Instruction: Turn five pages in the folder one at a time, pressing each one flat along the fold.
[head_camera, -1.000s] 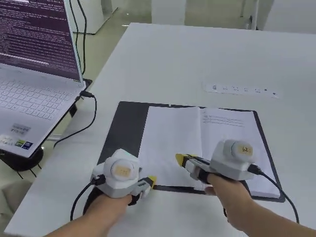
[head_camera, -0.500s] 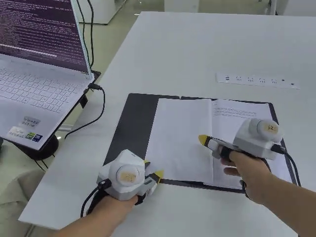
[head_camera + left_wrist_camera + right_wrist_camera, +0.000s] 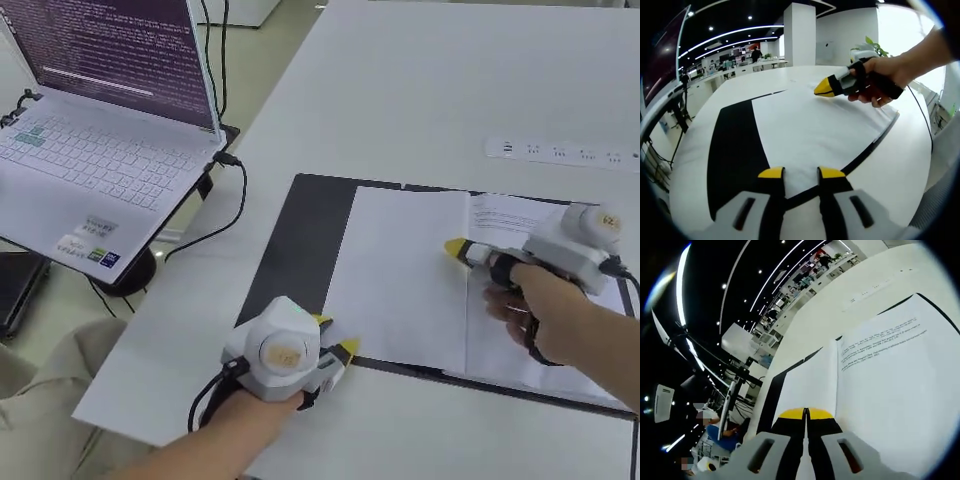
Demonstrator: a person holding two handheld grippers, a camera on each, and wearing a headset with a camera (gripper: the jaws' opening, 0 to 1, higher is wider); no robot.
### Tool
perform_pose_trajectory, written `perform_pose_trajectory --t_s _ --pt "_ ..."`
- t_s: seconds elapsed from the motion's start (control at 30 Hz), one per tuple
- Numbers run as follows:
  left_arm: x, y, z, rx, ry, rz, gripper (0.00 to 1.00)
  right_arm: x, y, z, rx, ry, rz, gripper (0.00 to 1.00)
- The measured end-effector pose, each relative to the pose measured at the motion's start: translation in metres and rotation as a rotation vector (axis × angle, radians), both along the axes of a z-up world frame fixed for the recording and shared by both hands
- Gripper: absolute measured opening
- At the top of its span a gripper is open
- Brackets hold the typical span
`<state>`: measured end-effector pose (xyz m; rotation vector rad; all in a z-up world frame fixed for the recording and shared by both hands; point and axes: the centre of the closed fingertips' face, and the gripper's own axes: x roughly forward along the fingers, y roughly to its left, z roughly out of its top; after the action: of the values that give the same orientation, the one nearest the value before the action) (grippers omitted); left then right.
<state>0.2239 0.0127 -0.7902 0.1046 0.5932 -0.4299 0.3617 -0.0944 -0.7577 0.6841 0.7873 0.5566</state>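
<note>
Pointing right gripper (image 3: 456, 247) at folder (image 3: 300, 240) fold, jaws pressed together, left gripper (image 3: 335, 336) jaws slightly parted

White table (image 3: 400, 80) (folder (image 3: 298, 240), power strip (image 3: 565, 153))

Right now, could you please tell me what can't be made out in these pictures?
- Printed lines on the right page: too small in the head view, blurred in the right gripper view.
- Folder: near right corner cut off by the head view's border.
- Laptop screen text: too small, head view.
- Page beneath the right gripper: hidden by the hand, head view.
</note>
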Motion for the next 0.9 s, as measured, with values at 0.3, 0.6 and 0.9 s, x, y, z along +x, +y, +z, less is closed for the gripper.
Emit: perform_pose_trajectory --t_s 0.3,0.6,0.9 --pt "0.001 0.002 -0.002 0.001 -0.007 0.003 0.25 0.018 -0.006 -0.010 -0.011 0.098 -0.023 0.00" --pt "0.000 0.002 -0.002 -0.002 -0.010 0.009 0.24 0.036 -0.003 -0.009 0.040 0.109 -0.060 0.00" --pt "0.001 0.002 -0.003 -0.003 -0.015 0.008 0.25 0.061 -0.008 -0.011 0.065 0.125 -0.118 0.00"
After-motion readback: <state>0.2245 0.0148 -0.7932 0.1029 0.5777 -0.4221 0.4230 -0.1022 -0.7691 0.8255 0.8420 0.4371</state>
